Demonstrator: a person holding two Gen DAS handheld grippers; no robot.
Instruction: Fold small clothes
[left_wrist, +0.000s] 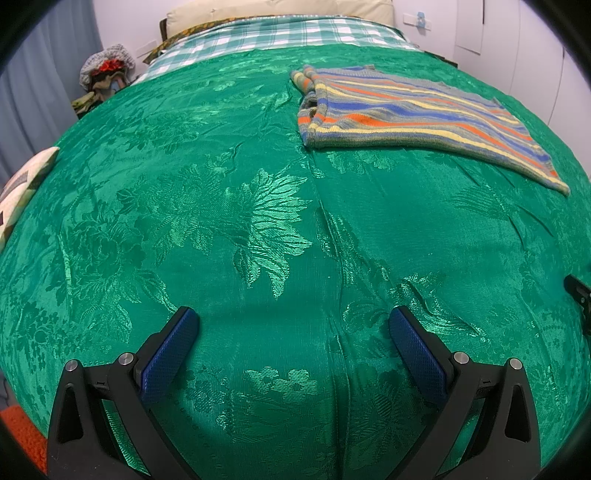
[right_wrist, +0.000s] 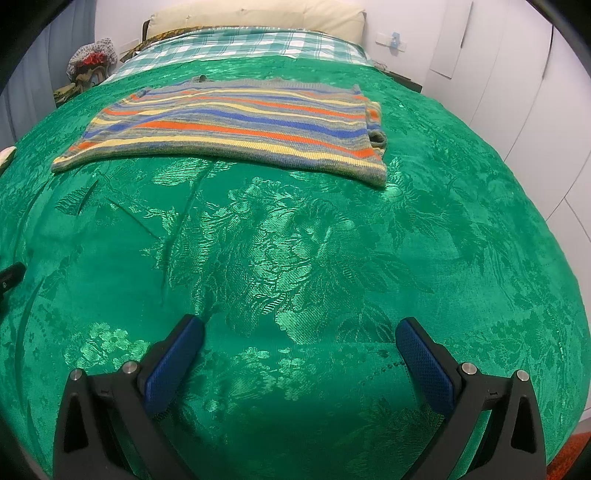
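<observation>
Striped knit top lies flat on the green bedspread; left gripper and right gripper gape empty (pinch matching corners evenly).

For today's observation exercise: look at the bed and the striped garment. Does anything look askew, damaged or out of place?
Nothing looks damaged or spilled. The striped garment lies flat on the green bedspread, with one sleeve folded in at its edge. The bedspread shows a few creases. Both the left tool and the right tool are open and empty.
</observation>
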